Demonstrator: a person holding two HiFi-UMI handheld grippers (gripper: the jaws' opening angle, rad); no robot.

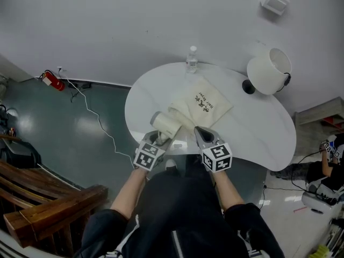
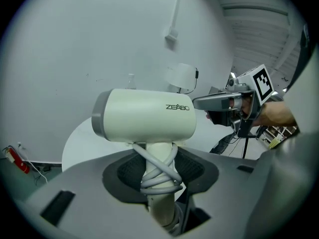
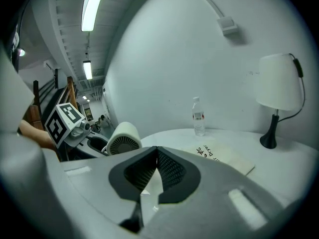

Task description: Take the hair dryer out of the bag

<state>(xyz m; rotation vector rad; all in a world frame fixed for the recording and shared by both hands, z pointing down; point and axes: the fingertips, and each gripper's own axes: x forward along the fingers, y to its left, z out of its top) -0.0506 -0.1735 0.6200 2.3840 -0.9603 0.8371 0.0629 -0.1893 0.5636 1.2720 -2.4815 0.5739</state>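
A cream hair dryer [image 1: 165, 124] with a grey rear end is held up over the near edge of the table. My left gripper [image 1: 160, 136] is shut on its handle, which has the grey cord wound round it [image 2: 158, 176]. The dryer's body [image 2: 144, 116] lies crosswise above the jaws. The beige cloth bag [image 1: 201, 105] with dark print lies flat on the table, beyond the dryer. My right gripper [image 1: 200, 133] hovers just right of the dryer, near the bag's near corner. Its pads [image 3: 169, 171] meet and I see nothing between them. The dryer's grille [image 3: 122, 143] shows to its left.
A round white table [image 1: 258, 133] bears a water bottle [image 1: 192, 59] at the far edge and a white-shaded lamp [image 1: 269, 71] at the right. A fire extinguisher [image 1: 52, 80] and a cable lie on the floor at left. A wooden bench [image 1: 48, 203] stands at lower left.
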